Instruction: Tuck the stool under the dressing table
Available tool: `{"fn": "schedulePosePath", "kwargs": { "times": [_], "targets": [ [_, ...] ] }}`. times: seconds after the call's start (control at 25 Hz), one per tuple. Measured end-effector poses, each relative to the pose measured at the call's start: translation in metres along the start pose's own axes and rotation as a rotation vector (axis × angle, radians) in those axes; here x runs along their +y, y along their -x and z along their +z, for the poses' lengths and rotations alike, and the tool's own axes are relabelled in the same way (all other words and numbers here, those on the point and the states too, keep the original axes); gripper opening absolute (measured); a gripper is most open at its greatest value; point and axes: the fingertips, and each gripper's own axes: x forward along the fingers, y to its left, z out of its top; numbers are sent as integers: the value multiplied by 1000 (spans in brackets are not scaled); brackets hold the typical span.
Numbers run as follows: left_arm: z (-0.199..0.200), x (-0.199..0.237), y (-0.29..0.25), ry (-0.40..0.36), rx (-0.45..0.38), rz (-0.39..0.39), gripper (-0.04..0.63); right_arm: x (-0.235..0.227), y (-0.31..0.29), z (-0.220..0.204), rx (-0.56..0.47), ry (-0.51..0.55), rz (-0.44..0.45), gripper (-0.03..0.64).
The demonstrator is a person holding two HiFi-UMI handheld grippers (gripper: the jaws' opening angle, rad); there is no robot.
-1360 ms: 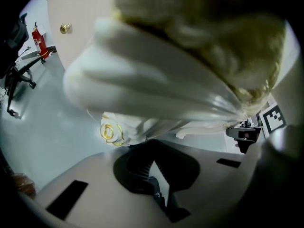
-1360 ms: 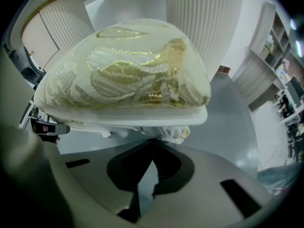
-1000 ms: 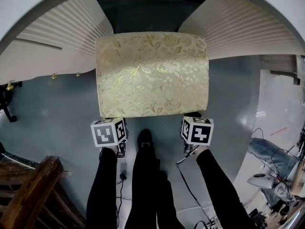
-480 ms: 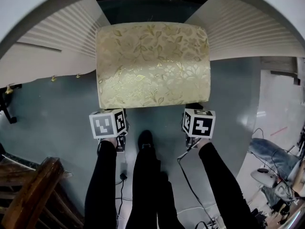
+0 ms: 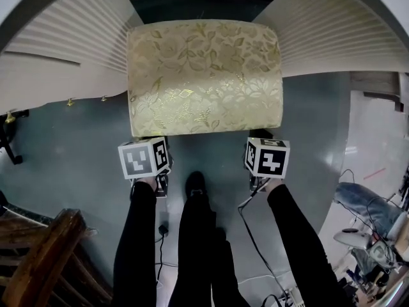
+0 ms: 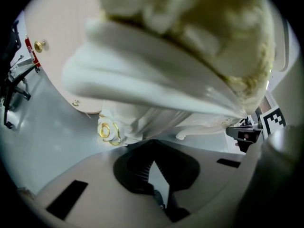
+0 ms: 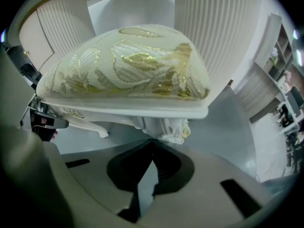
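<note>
The stool point(image 5: 204, 75), with a gold floral cushion and a white carved frame, stands part way into the dark knee space point(image 5: 198, 2) between the dressing table's fluted white pedestals point(image 5: 70, 37). My left gripper point(image 5: 152, 141) sits at the stool's near left corner. My right gripper point(image 5: 259, 137) sits at its near right corner. In the left gripper view the left gripper point(image 6: 151, 145) is shut, its tips against the carved leg point(image 6: 135, 122) with a gold rose. In the right gripper view the right gripper point(image 7: 152, 140) is shut just below the corner leg point(image 7: 166, 126).
A dark wooden piece of furniture point(image 5: 38, 254) stands at the lower left. Cables point(image 5: 255, 248) trail on the grey floor by the person's legs and shoe point(image 5: 195, 185). Clutter point(image 5: 374, 226) lies at the right. A black stand point(image 5: 7, 142) is at the far left.
The stool has slid away from me, deeper between the pedestals. Both grippers followed it forward, staying at its near corners.
</note>
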Motion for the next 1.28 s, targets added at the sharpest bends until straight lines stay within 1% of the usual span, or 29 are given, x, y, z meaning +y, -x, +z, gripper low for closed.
{"fn": "schedulePosePath", "kwargs": {
  "times": [0.12,0.24,0.32,0.56,0.68,0.8,0.92,1.08,1.28],
  "targets": [
    [2,-1,10,-23,-49,42,8,4,6,-1,-30,-9,12,5],
    [0,-3,19,-21,-95,50,8,15,14,-3,-62,-44,60,5],
    [-5,-4,25,-17,-112,52,8,23,21,-6,-83,-51,89,5],
    [-20,-10,45,-44,-131,57,8,43,38,-19,-110,-20,138,5],
    [-27,-12,54,-44,-140,57,8,48,46,-26,-118,-13,154,5],
    [-32,-17,63,-40,-151,52,8,49,52,-31,-126,-8,165,5],
    [-39,-22,71,-52,-156,50,8,50,57,-37,-130,4,175,5],
    [-49,-29,80,-50,-154,39,8,52,66,-43,-131,30,190,5],
    [-66,-34,90,-44,-145,29,8,51,71,-51,-121,28,190,5]
  ]
}}
